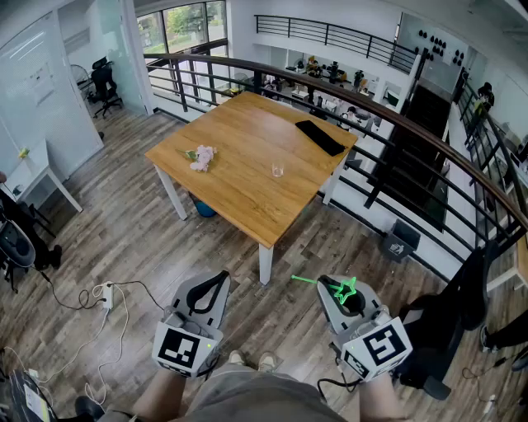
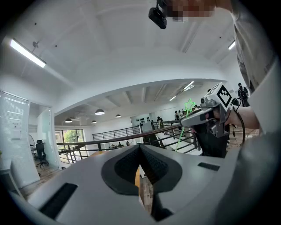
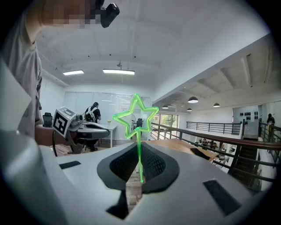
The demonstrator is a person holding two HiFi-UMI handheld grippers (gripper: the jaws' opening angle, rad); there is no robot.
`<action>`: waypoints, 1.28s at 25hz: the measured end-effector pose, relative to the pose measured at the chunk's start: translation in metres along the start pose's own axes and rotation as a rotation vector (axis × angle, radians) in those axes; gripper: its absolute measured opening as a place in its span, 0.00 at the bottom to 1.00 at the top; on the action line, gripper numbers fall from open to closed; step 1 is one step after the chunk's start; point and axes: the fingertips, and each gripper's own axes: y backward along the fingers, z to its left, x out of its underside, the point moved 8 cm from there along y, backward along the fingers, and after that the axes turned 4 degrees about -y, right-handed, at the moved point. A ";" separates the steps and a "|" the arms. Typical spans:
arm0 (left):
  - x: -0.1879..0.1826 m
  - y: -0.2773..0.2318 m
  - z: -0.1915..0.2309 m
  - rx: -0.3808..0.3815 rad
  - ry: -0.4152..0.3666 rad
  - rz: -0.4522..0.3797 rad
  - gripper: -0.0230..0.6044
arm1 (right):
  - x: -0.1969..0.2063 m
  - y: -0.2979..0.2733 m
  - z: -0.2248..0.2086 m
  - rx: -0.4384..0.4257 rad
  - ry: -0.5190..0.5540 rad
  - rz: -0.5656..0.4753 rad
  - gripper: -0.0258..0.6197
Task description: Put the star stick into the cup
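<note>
Star stick is clamped in the right gripper, whose jaws are pinched narrow on the thin green stem, with the star poking out beyond them. The left gripper is closed on nothing. This looks like the carry step: the cup stands well away on the wooden table, so next comes walking up and tipping the stem into its mouth. Open floor lies between; a curved railing runs past the table's far edges

Bright, even light from windows and ceiling lamps; shadows soft; gripper views bulge, corners black; star stick sharp.
</note>
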 end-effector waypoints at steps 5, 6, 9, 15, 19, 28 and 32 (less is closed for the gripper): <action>0.002 -0.005 0.000 0.008 0.003 0.005 0.06 | -0.001 -0.001 -0.001 -0.001 -0.018 -0.014 0.10; 0.001 -0.006 0.000 0.011 0.002 0.004 0.06 | 0.000 -0.001 -0.002 0.002 -0.021 -0.016 0.10; 0.001 -0.012 -0.002 0.016 0.000 0.005 0.06 | 0.001 0.000 -0.008 0.011 -0.026 -0.018 0.10; 0.000 -0.022 0.004 0.006 -0.006 0.003 0.06 | 0.001 -0.005 -0.019 0.016 -0.024 -0.022 0.10; -0.001 -0.024 0.009 -0.012 -0.010 -0.003 0.06 | 0.001 -0.009 -0.022 0.002 -0.032 -0.026 0.10; 0.011 -0.049 0.020 -0.025 -0.014 -0.010 0.06 | 0.009 -0.026 -0.044 0.009 -0.025 -0.027 0.10; 0.020 -0.072 0.028 -0.015 -0.022 -0.020 0.06 | 0.015 -0.043 -0.060 0.016 -0.017 -0.019 0.10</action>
